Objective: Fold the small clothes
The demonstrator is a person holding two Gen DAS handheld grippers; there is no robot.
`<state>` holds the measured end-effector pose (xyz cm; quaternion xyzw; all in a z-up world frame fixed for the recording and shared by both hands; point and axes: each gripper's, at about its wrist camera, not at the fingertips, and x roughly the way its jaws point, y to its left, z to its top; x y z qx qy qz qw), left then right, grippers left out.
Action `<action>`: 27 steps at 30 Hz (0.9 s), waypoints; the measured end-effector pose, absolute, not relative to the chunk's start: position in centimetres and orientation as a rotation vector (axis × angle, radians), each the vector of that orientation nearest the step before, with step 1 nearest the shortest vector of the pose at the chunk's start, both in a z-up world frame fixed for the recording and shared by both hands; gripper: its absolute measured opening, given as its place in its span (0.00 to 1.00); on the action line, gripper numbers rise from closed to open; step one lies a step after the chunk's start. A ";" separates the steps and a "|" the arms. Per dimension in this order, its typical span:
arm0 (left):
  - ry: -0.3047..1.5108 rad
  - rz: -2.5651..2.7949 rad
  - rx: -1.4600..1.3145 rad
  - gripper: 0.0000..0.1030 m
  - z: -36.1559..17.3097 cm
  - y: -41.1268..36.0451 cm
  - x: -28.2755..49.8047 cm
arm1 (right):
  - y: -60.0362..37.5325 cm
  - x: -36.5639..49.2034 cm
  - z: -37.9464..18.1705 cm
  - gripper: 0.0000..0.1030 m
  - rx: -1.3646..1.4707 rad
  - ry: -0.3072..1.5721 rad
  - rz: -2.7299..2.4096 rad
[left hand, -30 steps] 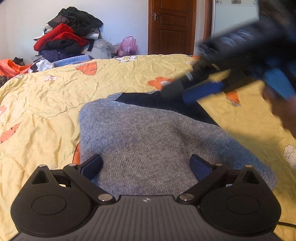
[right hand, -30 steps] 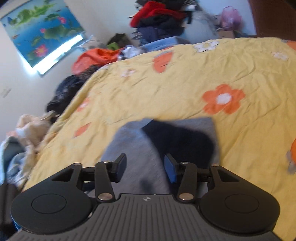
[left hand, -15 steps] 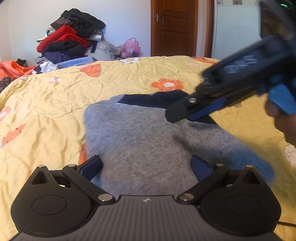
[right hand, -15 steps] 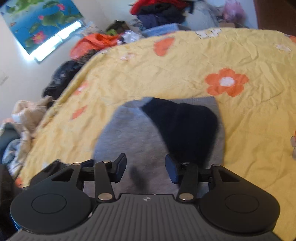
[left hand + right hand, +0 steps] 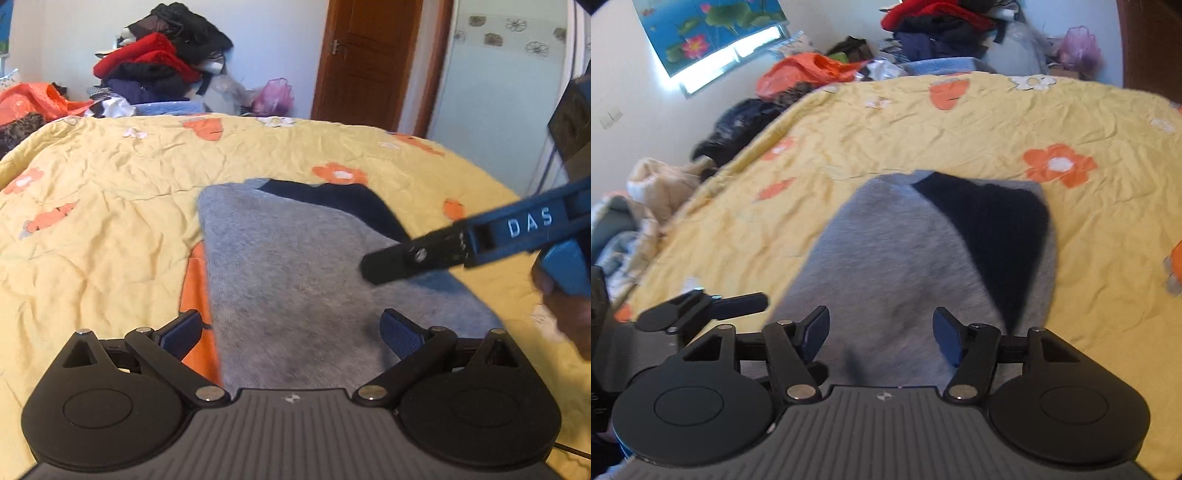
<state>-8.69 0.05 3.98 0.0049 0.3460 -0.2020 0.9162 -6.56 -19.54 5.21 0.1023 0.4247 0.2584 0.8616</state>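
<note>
Since the earlier frame my right gripper (image 5: 881,338) has drawn back toward the sweater's near edge, its jaws have just been opening, and they stand wide with nothing clamped; my left gripper (image 5: 291,330) is wide too, empty, straddling the near hem. Grey sweater (image 5: 295,266), with a dark navy panel (image 5: 993,236) at its far right, lies flat at frame centre on the yellow floral quilt (image 5: 110,206). I judge the knit soft, light and limp: it will sag and drag, so grip hem corners or side edges. Clothes pile (image 5: 159,62), upper left, and the door (image 5: 365,59) stand well apart. Only the grippers crowd each other over the cloth.
</note>
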 end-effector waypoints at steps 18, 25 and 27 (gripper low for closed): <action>0.691 -0.241 -0.133 1.00 1.7 2.7 -12.1 | -25.4 -17.6 4.0 0.91 0.046 0.700 0.193; 0.636 -0.190 -0.022 1.00 1.3 0.8 -15.1 | -25.0 -20.7 -0.1 0.92 0.086 0.732 0.102; 0.646 -0.193 -0.013 1.00 1.3 0.6 -15.8 | -24.2 -21.2 -0.4 0.96 0.092 0.726 0.104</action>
